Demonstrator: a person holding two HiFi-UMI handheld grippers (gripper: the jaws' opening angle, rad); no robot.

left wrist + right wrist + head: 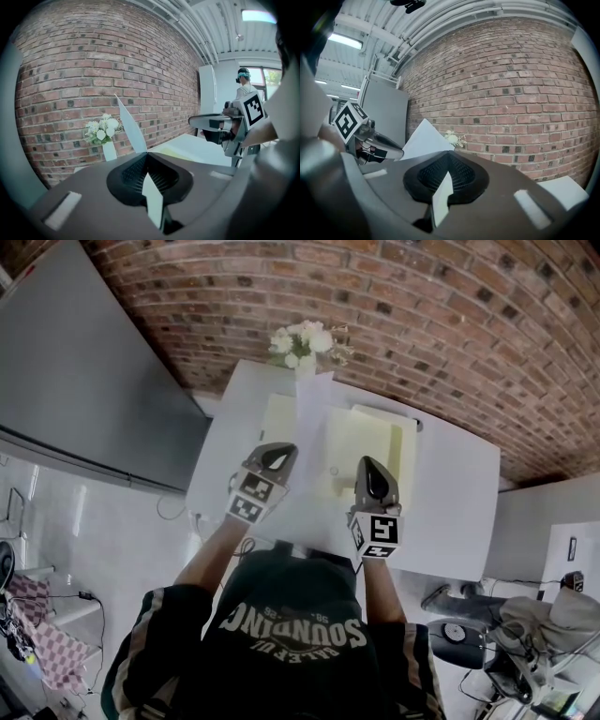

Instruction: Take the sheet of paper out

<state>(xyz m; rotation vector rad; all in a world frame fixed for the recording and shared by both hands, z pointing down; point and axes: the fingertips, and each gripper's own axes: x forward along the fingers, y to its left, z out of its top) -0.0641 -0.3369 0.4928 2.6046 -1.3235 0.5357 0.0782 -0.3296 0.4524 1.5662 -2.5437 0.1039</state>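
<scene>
At the bottom of the head view are the person's shoulders and forearms, reaching up toward the middle of the frame with a tool in each hand. The left claw [274, 459] [146, 157] is closed tight on the sheet of paper [312, 418] [132, 127], which passes right through its jaws. The right claw [368, 474] [449, 157] is pinched just as firmly on the same sheet [423, 138]. The paper stands up between the two, lifted over a pale yellow folder [375, 442] lying on the white surface [455, 498]. At the surface's top edge is a vase of white flowers [302, 343], and behind it the brick wall [441, 315].
</scene>
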